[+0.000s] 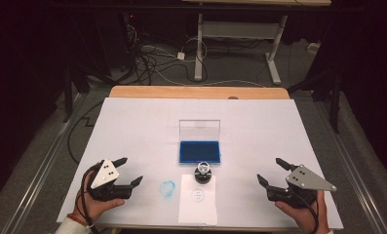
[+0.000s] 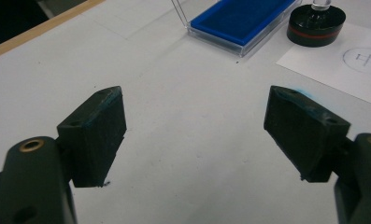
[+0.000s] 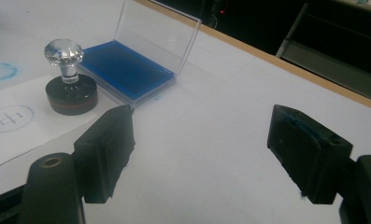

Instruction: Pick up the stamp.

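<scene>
Both grippers, left gripper [image 1: 131, 171] and right gripper [image 1: 268, 170], rest spread and empty flanking the stamp [image 1: 203, 173]; next, one presumably grasps its knob.

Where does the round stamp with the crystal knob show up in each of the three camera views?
High view: the stamp stands near the middle, on the top edge of the paper sheet, just in front of the blue ink pad.
Left gripper view: top right corner, knob cut off.
Right gripper view: upper left, whole.
Shared landmark: the blue ink pad beside it.
</scene>
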`<state>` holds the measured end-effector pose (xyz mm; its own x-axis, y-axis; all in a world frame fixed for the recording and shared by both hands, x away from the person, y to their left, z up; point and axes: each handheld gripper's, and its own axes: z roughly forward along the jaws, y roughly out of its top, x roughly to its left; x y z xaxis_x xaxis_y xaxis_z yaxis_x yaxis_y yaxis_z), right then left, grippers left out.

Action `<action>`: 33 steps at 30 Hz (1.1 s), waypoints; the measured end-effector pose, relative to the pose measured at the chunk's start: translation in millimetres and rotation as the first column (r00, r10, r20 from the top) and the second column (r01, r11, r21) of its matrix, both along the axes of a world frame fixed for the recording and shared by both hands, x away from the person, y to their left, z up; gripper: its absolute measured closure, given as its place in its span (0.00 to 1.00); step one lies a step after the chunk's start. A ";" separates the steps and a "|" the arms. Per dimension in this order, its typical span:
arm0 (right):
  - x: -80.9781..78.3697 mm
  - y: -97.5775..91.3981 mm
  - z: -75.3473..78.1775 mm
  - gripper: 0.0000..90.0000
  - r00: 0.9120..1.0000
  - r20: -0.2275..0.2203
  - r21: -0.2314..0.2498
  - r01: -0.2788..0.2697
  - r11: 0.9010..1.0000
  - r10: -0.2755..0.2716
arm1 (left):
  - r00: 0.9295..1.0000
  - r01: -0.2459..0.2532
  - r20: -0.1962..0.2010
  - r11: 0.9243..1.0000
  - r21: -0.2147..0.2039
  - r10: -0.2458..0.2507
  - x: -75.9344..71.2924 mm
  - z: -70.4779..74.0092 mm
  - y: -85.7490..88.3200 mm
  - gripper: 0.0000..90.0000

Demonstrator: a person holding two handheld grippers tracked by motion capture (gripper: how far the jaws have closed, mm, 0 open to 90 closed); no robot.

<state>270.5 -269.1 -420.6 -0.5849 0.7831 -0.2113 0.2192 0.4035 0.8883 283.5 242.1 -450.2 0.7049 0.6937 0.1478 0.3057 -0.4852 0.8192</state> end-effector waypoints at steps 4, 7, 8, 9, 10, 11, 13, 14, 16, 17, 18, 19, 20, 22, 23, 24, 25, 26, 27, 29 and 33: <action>3.3 4.8 3.3 0.26 0.999 -0.026 -0.015 -0.026 1.000 0.025 | 1.000 -0.005 -0.005 1.000 -0.002 0.005 0.0 -0.4 -1.6 0.23; 8.8 10.3 7.1 0.25 0.996 -0.064 -0.028 -0.058 0.998 0.056 | 1.000 -0.008 -0.017 1.000 -0.007 0.008 1.2 -1.6 -2.9 0.23; 10.6 12.5 9.1 0.25 0.995 -0.072 -0.030 -0.075 0.997 0.073 | 1.000 -0.008 -0.017 1.000 -0.007 0.008 1.2 -1.6 -2.9 0.23; 12.5 14.7 11.7 0.25 0.993 -0.080 -0.030 -0.095 0.995 0.092 | 1.000 -0.003 -0.025 1.000 -0.004 0.003 1.9 -3.6 -4.7 0.23; 14.6 17.2 14.6 0.25 0.991 -0.090 -0.026 -0.106 0.994 0.103 | 1.000 -0.004 -0.026 1.000 -0.001 0.004 2.0 -4.0 -5.5 0.23; 17.1 20.0 17.5 0.25 0.987 -0.106 -0.019 -0.124 0.992 0.121 | 1.000 0.000 -0.031 1.000 0.001 0.000 2.3 -4.4 -6.2 0.23; 21.6 27.9 22.5 0.25 0.980 -0.131 -0.019 -0.155 0.988 0.151 | 0.999 -0.001 -0.033 1.000 -0.002 0.001 2.8 -4.8 -6.9 0.23; 21.6 27.9 22.5 0.25 0.980 -0.131 -0.019 -0.155 0.988 0.151 | 0.999 -0.001 -0.033 1.000 -0.002 0.001 2.8 -4.8 -6.9 0.23; 28.7 43.3 29.3 0.25 0.968 -0.156 -0.028 -0.202 0.979 0.196 | 0.999 -0.003 -0.044 1.000 0.006 0.004 3.4 -6.2 -8.4 0.23; 31.2 49.4 31.2 0.25 0.962 -0.169 -0.031 -0.221 0.975 0.213 | 0.999 -0.003 -0.048 1.000 0.013 0.004 3.7 -6.7 -8.7 0.23; 33.4 55.9 32.7 0.25 0.958 -0.173 -0.035 -0.238 0.971 0.228 | 0.999 -0.003 -0.050 1.000 0.014 0.004 4.0 -7.1 -8.8 0.23; 36.0 62.8 33.8 0.25 0.953 -0.183 -0.045 -0.252 0.967 0.240 | 0.999 -0.003 -0.050 1.000 0.014 0.004 4.0 -7.1 -8.8 0.23; 38.8 70.0 34.1 0.25 0.948 -0.192 -0.055 -0.269 0.962 0.255 | 0.999 -0.003 -0.054 1.000 0.013 0.004 4.3 -7.4 -8.8 0.23; 44.2 84.1 32.8 0.25 0.938 -0.214 -0.077 -0.294 0.953 0.272 | 0.998 -0.004 -0.056 1.000 0.012 0.004 4.4 -7.6 -8.9 0.23; 46.9 91.3 31.4 0.26 0.932 -0.232 -0.090 -0.306 0.948 0.279 | 0.998 -0.003 -0.058 1.000 0.012 0.004 4.5 -7.8 -8.8 0.23; 49.7 98.2 29.4 0.27 0.923 -0.250 -0.104 -0.327 0.939 0.294 | 0.998 -0.002 -0.061 1.000 0.015 0.003 4.8 -8.3 -8.8 0.23; 52.0 104.8 27.2 0.27 0.917 -0.263 -0.117 -0.338 0.934 0.299 | 0.998 -0.001 -0.062 1.000 0.017 0.002 4.9 -8.6 -8.8 0.23; 54.5 111.4 24.6 0.27 0.913 -0.272 -0.128 -0.348 0.929 0.304 | 0.998 -0.001 -0.062 1.000 0.017 0.002 4.9 -8.6 -8.8 0.23; 56.6 117.5 22.4 0.27 0.908 -0.288 -0.140 -0.356 0.924 0.306 | 0.998 0.001 -0.066 1.000 0.017 0.000 5.1 -9.0 -8.7 0.23; 61.9 127.8 17.8 0.27 0.905 -0.295 -0.151 -0.362 0.920 0.307 | 0.998 0.002 -0.067 1.000 0.016 -0.001 5.2 -9.1 -8.6 0.23; 69.5 143.2 10.5 0.28 0.888 -0.334 -0.169 -0.386 0.907 0.315 | 0.998 0.003 -0.067 1.000 0.014 -0.002 5.0 -9.4 -8.6 0.23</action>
<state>340.0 -125.9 -410.1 -0.8742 0.4668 -0.1336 0.2604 0.6831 0.6823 288.5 233.5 -459.6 0.7153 0.6902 0.1095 0.3586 -0.4970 0.7902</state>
